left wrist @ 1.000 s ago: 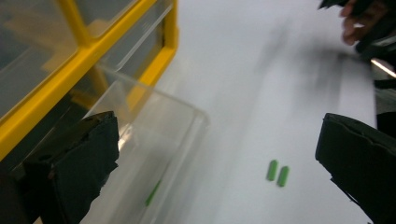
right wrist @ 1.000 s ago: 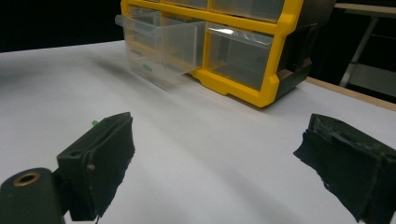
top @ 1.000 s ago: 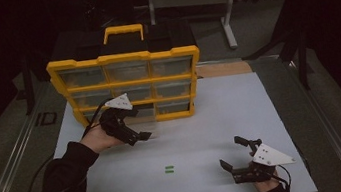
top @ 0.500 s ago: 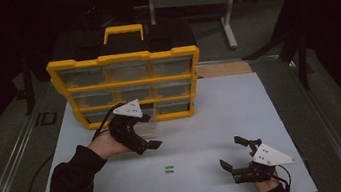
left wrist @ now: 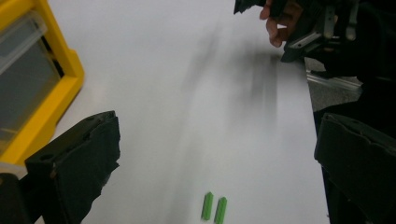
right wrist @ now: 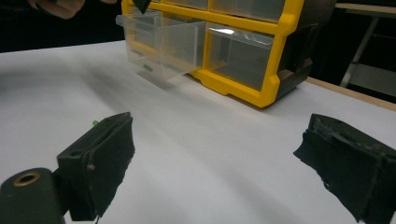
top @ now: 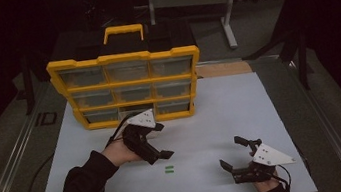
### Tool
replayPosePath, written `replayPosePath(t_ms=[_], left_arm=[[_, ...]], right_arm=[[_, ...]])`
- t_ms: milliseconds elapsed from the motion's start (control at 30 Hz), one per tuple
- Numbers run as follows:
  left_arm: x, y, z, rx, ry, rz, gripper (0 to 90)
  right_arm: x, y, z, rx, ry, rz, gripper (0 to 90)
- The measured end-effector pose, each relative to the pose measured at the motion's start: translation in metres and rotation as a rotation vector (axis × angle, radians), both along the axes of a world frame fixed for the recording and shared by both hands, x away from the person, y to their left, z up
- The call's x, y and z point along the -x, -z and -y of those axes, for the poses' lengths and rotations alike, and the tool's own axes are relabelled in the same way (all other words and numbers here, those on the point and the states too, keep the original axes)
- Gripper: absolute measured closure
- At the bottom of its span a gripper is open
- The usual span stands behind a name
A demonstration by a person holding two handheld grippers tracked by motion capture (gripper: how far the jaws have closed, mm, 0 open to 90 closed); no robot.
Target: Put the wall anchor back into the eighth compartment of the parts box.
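Left tongs [top: 160, 140] hover low over the white table [top: 241, 111], jaws spread wide, nothing between them. In the left gripper view I see two blocky black jaws with rough, matte padded faces, edges a bit ragged. Just ahead of them lie the green pieces [left wrist: 214, 207]: two short, slim bars, flat on the table, side by side, parallel, almost touching, plain glossy plastic by the look. From the high view the green pieces [top: 169, 170] sit just in front of the left tongs' tips, well apart from the right tongs [top: 231, 154]. Right tongs rest near the table's front right corner, jaws also wide apart and empty; same black padded faces in the right gripper view, grey three-cornered plate on top in the high view. Yellow organiser [top: 127, 87] stands upright at the back of the table: hard yellow frame, carry handle on top, three rows of clear plastic drawers. One clear drawer [right wrist: 161, 44] in the bottom row is pulled out, thin transparent walls, something small and green inside, too small to tell. Table surface is smooth, matte white, rectangular.
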State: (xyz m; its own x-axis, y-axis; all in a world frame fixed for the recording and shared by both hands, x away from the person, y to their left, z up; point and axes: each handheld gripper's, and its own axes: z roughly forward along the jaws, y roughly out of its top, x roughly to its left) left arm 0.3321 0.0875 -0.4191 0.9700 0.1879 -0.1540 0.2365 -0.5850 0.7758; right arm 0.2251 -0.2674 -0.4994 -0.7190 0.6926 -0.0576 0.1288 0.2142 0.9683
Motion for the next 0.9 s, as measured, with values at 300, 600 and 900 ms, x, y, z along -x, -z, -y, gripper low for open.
replayPosePath(t_ms=[300,600,900], left_arm=[[0.004,0.023,0.006,-0.016,0.018,-0.021,0.4],[0.009,0.05,0.006,-0.051,0.037,-0.052,4.0],[0.011,0.072,0.004,-0.052,0.055,-0.047,18.6]], right_arm=[[0.0,0.0,0.0,0.0,-0.001,0.002,8.6],[0.0,0.0,0.0,0.0,-0.004,-0.002,8.6],[-0.001,0.001,-0.001,0.005,-0.002,-0.002,8.6]])
